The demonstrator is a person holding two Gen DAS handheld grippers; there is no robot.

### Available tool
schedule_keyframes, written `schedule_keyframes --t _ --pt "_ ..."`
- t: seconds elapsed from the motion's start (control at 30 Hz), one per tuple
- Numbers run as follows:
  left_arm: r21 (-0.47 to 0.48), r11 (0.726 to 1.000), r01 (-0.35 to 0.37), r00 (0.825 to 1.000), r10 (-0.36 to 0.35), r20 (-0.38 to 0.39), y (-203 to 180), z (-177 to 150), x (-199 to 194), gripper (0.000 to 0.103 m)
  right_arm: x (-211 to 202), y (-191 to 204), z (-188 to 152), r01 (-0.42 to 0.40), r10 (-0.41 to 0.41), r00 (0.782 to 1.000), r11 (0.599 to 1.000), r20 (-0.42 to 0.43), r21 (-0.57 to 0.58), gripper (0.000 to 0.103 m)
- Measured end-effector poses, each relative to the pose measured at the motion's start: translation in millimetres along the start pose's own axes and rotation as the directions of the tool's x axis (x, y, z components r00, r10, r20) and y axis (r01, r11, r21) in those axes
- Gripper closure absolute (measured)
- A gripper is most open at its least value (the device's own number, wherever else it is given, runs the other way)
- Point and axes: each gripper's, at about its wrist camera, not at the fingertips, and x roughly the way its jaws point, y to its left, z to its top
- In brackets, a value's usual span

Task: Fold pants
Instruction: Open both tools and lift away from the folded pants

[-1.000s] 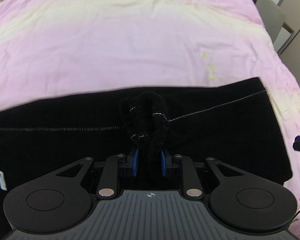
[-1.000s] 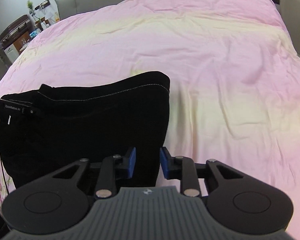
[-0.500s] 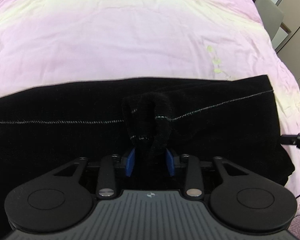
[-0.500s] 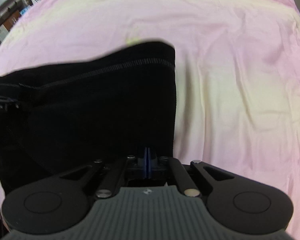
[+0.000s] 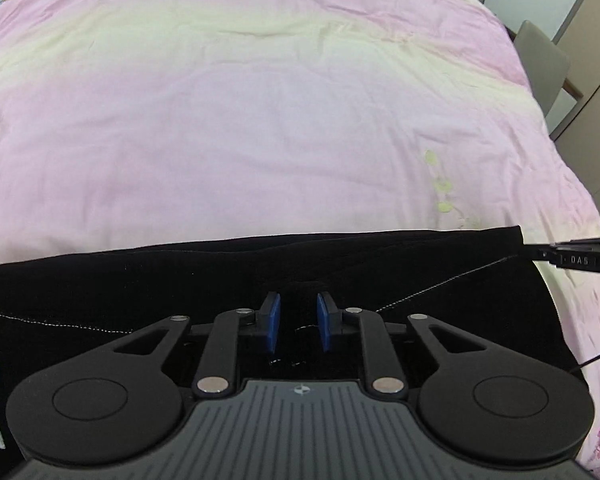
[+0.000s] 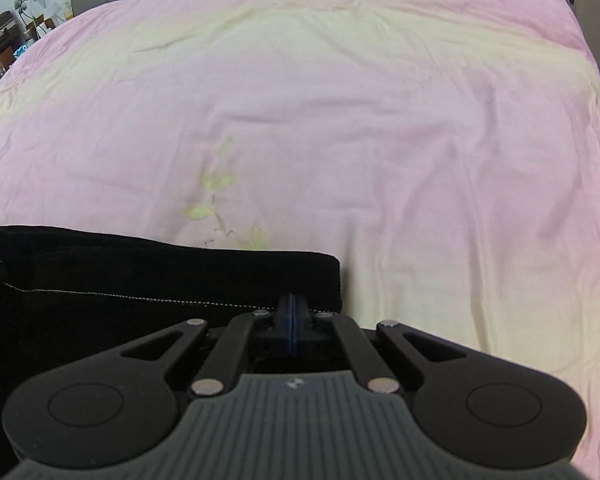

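Observation:
Black pants with a white stitched seam lie flat along the near edge of a pink bed cover. My left gripper is open, its blue pads apart just above the pants, holding nothing. My right gripper has its blue pads pressed together over the right end of the pants, near the seam; whether cloth is pinched between them is hidden. The right gripper's tip also shows in the left wrist view at the pants' right corner.
The pink and pale yellow cover spreads wide beyond the pants. A grey chair stands by the bed's right side. Shelves and a plant are at the far left.
My left gripper opened and let go of the bunched black cloth, which now lies flat. My right gripper closed and moved down to the pants' right end.

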Motion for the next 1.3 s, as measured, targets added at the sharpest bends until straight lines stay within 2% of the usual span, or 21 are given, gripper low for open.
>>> schedule_keyframes --t 0.07,0.2,0.27,0.37,0.53,0.73,0.83,0.9,1.0,1.1,1.2,1.3 --pt "-0.006 1.0 -0.009 1.0 0.009 -0.012 -0.4 0.2 6.9 0.081 20.8 -2.0 -0.4 0.013 -0.013 1.0 1.0 -0.009 -0.023 0.103" --pt "0.005 1.0 -0.026 0.999 0.026 -0.018 -5.0 4.1 4.2 0.081 20.2 0.1 2.0 0.036 -0.036 0.999 0.999 -0.016 -0.015 0.103" --pt "0.007 0.999 -0.032 0.999 0.032 0.003 -6.4 0.9 -7.1 0.075 7.2 6.6 3.1 0.049 -0.048 0.999 0.998 0.008 -0.027 0.103" --pt "0.012 0.999 -0.03 0.999 0.03 0.021 -6.6 -9.1 -28.6 0.075 -27.1 16.1 -9.6 0.055 -0.052 0.997 0.996 0.049 -0.067 0.099" --pt "0.066 0.993 -0.097 0.995 0.096 0.022 7.2 -37.6 -77.6 0.07 -67.7 38.1 -55.5 -0.027 0.029 1.0 0.99 0.012 -0.139 0.098" --pt "0.053 0.977 -0.209 0.978 0.208 0.024 60.8 -69.3 -147.0 0.058 -90.2 74.7 -108.2 -0.135 0.124 0.991 0.95 -0.058 -0.282 0.097" --pt "-0.009 0.966 -0.258 0.966 0.258 0.02 95.8 -82.7 -173.9 0.049 -94.0 96.9 -116.5 -0.156 0.144 0.988 0.921 -0.059 -0.358 0.097" --pt "-0.055 0.956 -0.288 0.957 0.29 0.025 121.4 -93.1 -188.9 0.039 -94.1 112.1 -115.2 -0.175 0.166 0.984 0.904 -0.059 -0.39 0.097" --pt "-0.169 0.938 -0.304 0.95 0.312 0.027 158.5 -107.3 -202.8 0.03 -89.9 139.2 -109.0 -0.177 0.169 0.984 0.877 -0.057 -0.447 0.097" --pt "-0.349 0.908 -0.234 0.964 0.263 0.037 198.0 -124.5 -208.5 0.025 -82.8 165.5 -98.7 -0.181 0.174 0.983 0.851 -0.06 -0.493 0.097" --pt "-0.468 0.868 -0.169 0.975 0.217 0.05 223.8 -141.3 -201.4 0.025 -72.6 191.2 -85.9 -0.174 0.166 0.984 0.823 -0.063 -0.541 0.097" --pt "-0.572 0.815 -0.091 0.981 0.173 0.09 239.5 -159.5 -188.8 0.025 -61.6 216.5 -72.9 -0.17 0.151 0.985 0.786 -0.082 -0.594 0.097"
